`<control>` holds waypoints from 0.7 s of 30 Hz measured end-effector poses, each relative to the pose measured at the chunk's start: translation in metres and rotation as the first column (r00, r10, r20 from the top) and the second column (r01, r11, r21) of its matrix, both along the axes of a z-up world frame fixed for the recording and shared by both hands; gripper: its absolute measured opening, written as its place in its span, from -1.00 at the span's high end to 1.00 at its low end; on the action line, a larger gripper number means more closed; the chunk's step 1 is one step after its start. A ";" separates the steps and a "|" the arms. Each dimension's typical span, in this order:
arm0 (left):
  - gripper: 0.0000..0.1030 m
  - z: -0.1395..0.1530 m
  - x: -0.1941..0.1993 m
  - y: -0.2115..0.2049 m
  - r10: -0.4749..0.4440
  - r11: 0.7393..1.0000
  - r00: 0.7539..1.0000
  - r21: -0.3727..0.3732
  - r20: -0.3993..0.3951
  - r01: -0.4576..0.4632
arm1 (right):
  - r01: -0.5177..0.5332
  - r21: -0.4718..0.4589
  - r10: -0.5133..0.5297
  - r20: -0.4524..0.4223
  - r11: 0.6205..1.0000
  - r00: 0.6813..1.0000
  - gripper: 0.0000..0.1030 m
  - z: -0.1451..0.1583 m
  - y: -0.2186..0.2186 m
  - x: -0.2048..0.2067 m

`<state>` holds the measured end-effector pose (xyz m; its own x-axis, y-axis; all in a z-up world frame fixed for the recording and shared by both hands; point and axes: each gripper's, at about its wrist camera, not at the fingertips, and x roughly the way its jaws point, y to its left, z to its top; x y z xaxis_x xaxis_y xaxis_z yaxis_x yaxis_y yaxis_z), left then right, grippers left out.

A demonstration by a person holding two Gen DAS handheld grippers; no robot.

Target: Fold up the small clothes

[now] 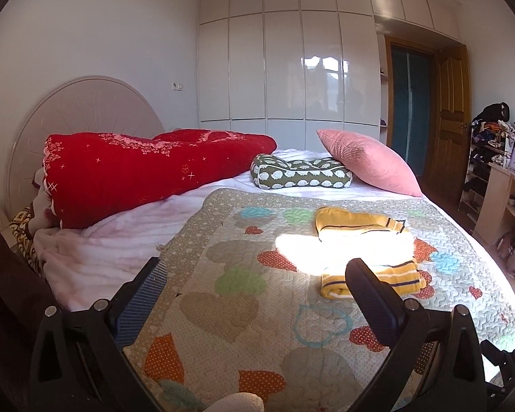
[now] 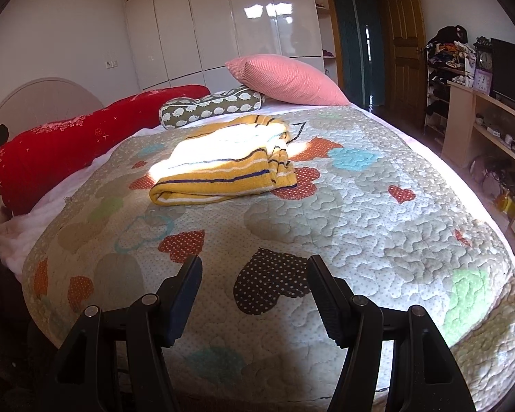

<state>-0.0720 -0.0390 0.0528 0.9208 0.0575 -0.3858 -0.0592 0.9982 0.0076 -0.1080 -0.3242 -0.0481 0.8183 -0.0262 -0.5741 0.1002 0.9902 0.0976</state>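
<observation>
— Bedroom, quilted bed [image 2: 377,206]: where's your garment?
— Yellow striped knit [image 2: 223,175], folded mid-quilt. Soft, light, floppy; pinch its near folded edge. Left hand-held gripper [image 1: 257,274] wide, right hand-held gripper [image 2: 254,274] fairly wide, both empty.

The small garment [image 2: 223,168] is a yellow knit piece with thin dark blue and white stripes, lying folded on the patchwork quilt [image 2: 360,213] towards the far half of the bed. Its folded edge faces the near side, a thick rounded roll with 1 dark stripe running along it. The upper layer is washed out by a patch of bright sunlight. In the left wrist view the garment [image 1: 364,240] lies flat, nothing touching it, its far end slightly raised
</observation>
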 end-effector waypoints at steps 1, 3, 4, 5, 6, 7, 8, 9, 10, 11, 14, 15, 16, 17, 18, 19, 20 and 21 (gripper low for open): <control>-1.00 -0.002 0.002 -0.002 -0.014 1.000 1.000 0.005 -0.018 0.014 | 0.018 -0.012 -0.018 0.002 1.000 1.000 -0.41 0.000 -0.004 -0.006; -1.00 -0.011 0.008 -0.009 -0.042 0.999 0.997 0.017 -0.063 0.044 | 0.029 -0.008 -0.030 -0.006 1.000 1.000 -0.43 0.000 -0.008 -0.009; -1.00 -0.016 0.011 -0.012 -0.063 0.998 0.994 0.014 -0.090 0.065 | 0.020 -0.001 -0.020 -0.014 1.000 1.000 -0.43 0.000 -0.009 -0.006; -1.00 -0.022 0.015 -0.015 -0.082 0.996 0.989 0.010 -0.120 0.083 | 0.007 0.005 -0.007 -0.025 1.000 1.000 -0.43 0.000 -0.008 0.000; -1.00 -0.028 0.018 -0.018 -0.100 0.995 0.984 0.007 -0.148 0.103 | -0.010 0.013 0.010 -0.032 1.000 0.999 -0.43 0.000 -0.005 0.006; -1.00 -0.034 0.021 -0.021 -0.115 0.993 0.978 0.006 -0.174 0.117 | -0.033 0.029 0.034 -0.036 0.999 0.999 -0.43 0.000 -0.002 0.014; -1.00 -0.040 0.024 -0.023 -0.121 0.992 0.973 0.006 -0.196 0.124 | -0.057 0.049 0.059 -0.042 0.997 0.997 -0.43 0.000 0.000 0.023; -1.00 -0.045 0.027 -0.024 -0.129 0.991 0.968 -0.001 -0.216 0.132 | -0.074 0.062 0.077 -0.051 0.995 0.996 -0.43 -0.001 0.005 0.034; -1.00 -0.050 0.030 -0.024 -0.142 0.990 0.961 -0.015 -0.238 0.142 | -0.088 0.070 0.092 -0.062 0.994 0.994 -0.43 -0.002 0.009 0.044; -1.00 -0.055 0.032 -0.024 -0.151 0.989 0.954 -0.029 -0.258 0.148 | -0.098 0.081 0.104 -0.071 0.992 0.992 -0.43 -0.003 0.012 0.054; -1.00 -0.066 0.039 -0.024 -0.156 0.988 0.941 -0.045 -0.300 0.150 | -0.103 0.111 0.112 -0.080 0.989 0.990 -0.43 -0.006 0.019 0.075; -1.00 -0.069 0.040 -0.024 -0.157 0.988 0.938 -0.046 -0.311 0.150 | -0.099 0.111 0.108 -0.079 0.989 0.991 -0.43 -0.008 0.021 0.078; -1.00 -0.072 0.042 -0.024 -0.155 0.988 0.935 -0.045 -0.319 0.149 | -0.098 0.109 0.106 -0.078 0.989 0.991 -0.43 -0.010 0.023 0.080; -1.00 -0.075 0.043 -0.024 -0.154 0.988 0.932 -0.045 -0.327 0.148 | -0.097 0.104 0.106 -0.083 0.990 0.991 -0.42 -0.013 0.025 0.080; -1.00 -0.077 0.044 -0.024 -0.155 0.988 0.929 -0.046 -0.335 0.148 | -0.099 0.097 0.108 -0.091 0.990 0.990 -0.43 -0.016 0.027 0.080; -1.00 -0.080 0.046 -0.024 -0.156 0.988 0.926 -0.052 -0.343 0.147 | -0.102 0.087 0.110 -0.100 0.991 0.989 -0.43 -0.020 0.029 0.079; -1.00 -0.083 0.048 -0.025 -0.158 0.987 0.923 -0.058 -0.352 0.147 | -0.103 0.075 0.110 -0.107 0.992 0.988 -0.43 -0.022 0.030 0.078; -1.00 -0.085 0.049 -0.026 -0.163 0.987 0.918 -0.066 -0.361 0.149 | -0.103 0.062 0.109 -0.111 0.993 0.988 -0.43 -0.023 0.031 0.077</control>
<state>-0.0227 -0.0645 -0.0323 0.7127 -0.0958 -0.6949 0.0972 0.9946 -0.0375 -0.0309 -0.2929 -0.0716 0.7442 0.0920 -0.6616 0.0084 0.9891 0.1469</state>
